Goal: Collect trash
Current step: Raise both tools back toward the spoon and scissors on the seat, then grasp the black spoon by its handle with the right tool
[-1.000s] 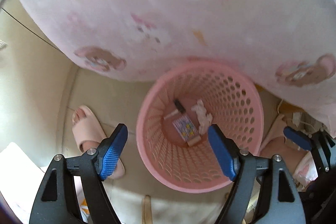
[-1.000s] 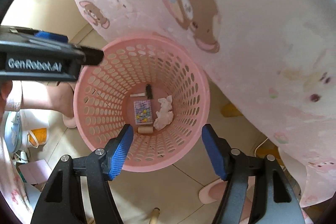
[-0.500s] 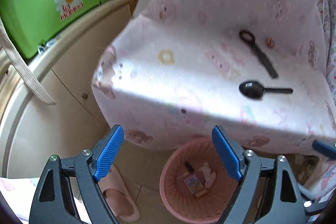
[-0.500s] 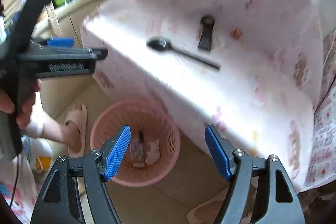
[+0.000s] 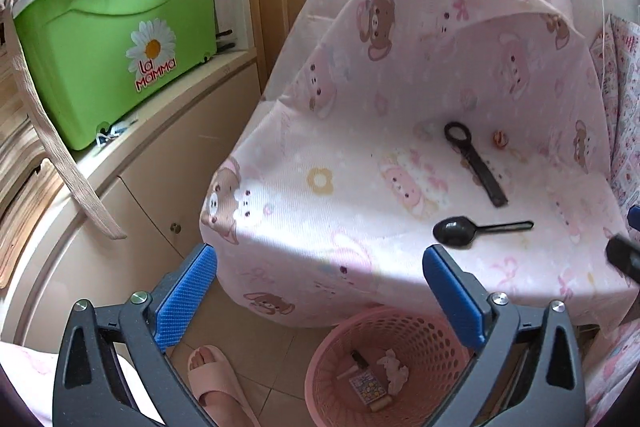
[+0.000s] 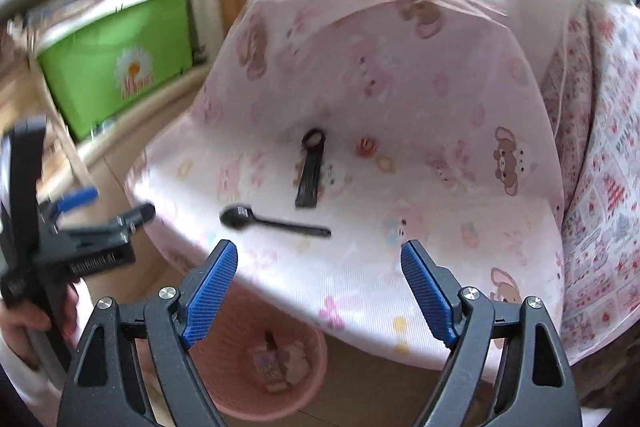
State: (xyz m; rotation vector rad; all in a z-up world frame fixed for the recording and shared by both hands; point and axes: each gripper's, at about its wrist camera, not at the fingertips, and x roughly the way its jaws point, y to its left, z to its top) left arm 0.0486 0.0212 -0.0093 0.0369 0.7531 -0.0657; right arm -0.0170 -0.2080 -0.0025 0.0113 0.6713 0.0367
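Below, pink perforated basket (image 5: 352, 359) holding scraps, black spoon (image 5: 456, 231) on cloth, both grippers (image 5: 320, 301) (image 6: 320, 293) opening, nothing between.

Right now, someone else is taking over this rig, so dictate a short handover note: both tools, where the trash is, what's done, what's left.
Left tool: jaws opening, nothing between them.
Right tool: jaws opening, nothing between them.
Pink basket: on the floor below the table edge, already holding a crumpled tissue, a small printed packet and a few other bits.
Left on the pink tablecloth: black spoon, black flat strip with a ring end, small round orange piece.
Next: probably the spoon, nearest the edge.
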